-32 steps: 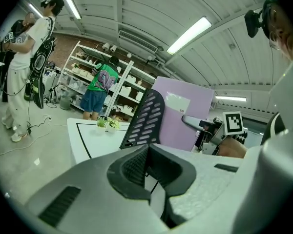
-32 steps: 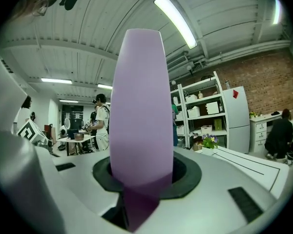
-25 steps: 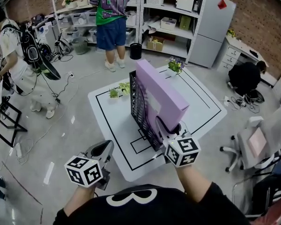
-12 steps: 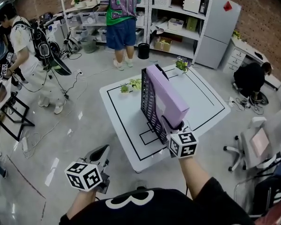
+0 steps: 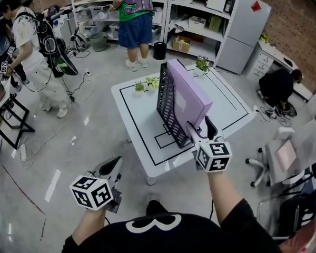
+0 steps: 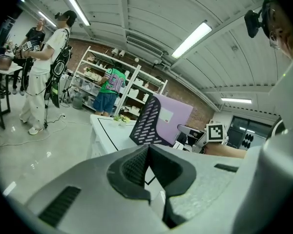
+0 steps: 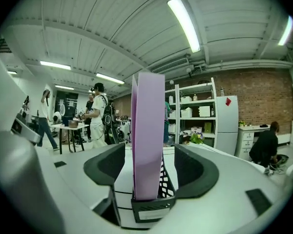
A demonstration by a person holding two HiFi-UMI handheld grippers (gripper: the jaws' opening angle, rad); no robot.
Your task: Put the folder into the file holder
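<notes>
Right tongs (image 5: 201, 129) had let go since a moment earlier and were opening. The folder (image 5: 188, 94) sat untouched between them, standing in the file holder (image 5: 166, 101) on the counter (image 5: 137, 115). Left tongs (image 5: 110, 167) stayed closed and empty. Job looked basically done.

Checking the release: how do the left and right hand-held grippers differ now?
On the right hand-held gripper the jaws are opening, clear of the folder between them; the left hand-held gripper is shut and empty. The right one is at the holder on the table; the left one hangs over the floor. Both carry marker cubes.

Lilac folder (image 5: 192, 95), black, seemingly slotted holder (image 5: 166, 103)
</notes>
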